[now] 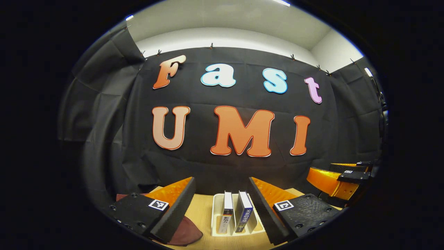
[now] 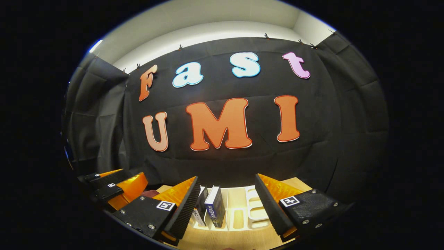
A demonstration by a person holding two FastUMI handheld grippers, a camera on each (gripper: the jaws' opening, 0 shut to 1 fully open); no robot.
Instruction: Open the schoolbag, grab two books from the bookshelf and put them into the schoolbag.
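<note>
1. The schoolbag (image 1: 185, 234) is a dark maroon, soft-looking shape lying flat on the wooden table (image 1: 203, 211). In the left gripper view it sits at the lower left, partly hidden behind that gripper's left finger; a sliver of the same maroon (image 2: 150, 193) shows in the right gripper view. Whether it is open cannot be told.
2. The bookshelf (image 1: 217, 208) is a white slotted rack standing on the table near the black cloth wall, just right of the schoolbag.
3. Two books stand upright in the rack, side by side in neighbouring slots: a white-spined book (image 1: 227, 211) on the left and a blue-spined book (image 1: 244, 213) on the right, both with spines facing the camera. The right gripper view shows the blue one (image 2: 215, 205) beside the white one, which the finger partly covers.
4. One schoolbag, one rack, two books, two grippers.
5. The left gripper (image 1: 222, 205) hangs with jaws wide apart, holding nothing, the books framed between its fingers.
6. The right gripper (image 2: 227, 203) is likewise spread wide and empty, facing the rack's vacant slots (image 2: 255, 208).
</note>
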